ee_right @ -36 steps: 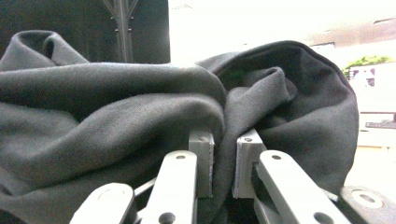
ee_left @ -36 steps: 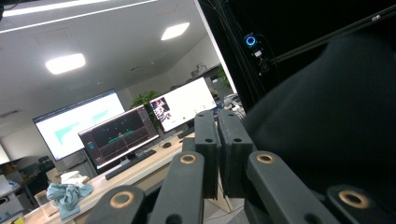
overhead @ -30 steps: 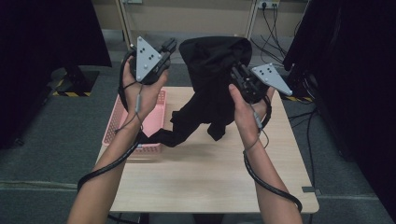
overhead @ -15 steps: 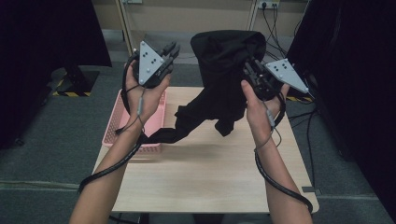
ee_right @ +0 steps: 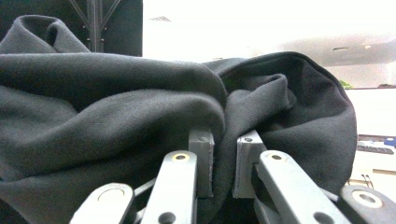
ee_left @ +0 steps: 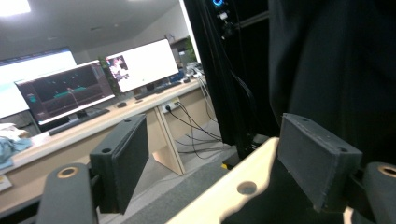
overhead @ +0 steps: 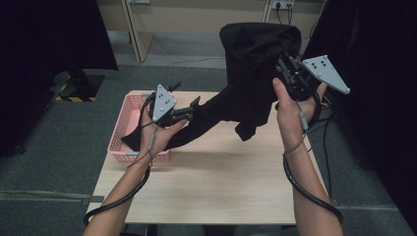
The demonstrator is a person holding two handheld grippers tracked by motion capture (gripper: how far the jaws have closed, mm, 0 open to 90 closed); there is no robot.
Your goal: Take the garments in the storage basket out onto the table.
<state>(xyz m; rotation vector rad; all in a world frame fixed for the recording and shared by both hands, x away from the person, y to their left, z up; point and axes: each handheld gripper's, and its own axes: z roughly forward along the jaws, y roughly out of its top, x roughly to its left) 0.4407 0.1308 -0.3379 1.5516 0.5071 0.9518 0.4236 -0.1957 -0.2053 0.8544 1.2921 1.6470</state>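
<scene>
The right gripper (overhead: pixel 290 73) holds the black fabric garment (overhead: pixel 255 64) high, jaws pinching a fold, so it hangs clear of the pink plastic basket (overhead: pixel 129 129). The left gripper (overhead: pixel 189 110) waits beside the trailing cloth, jaws wide apart and empty.
</scene>
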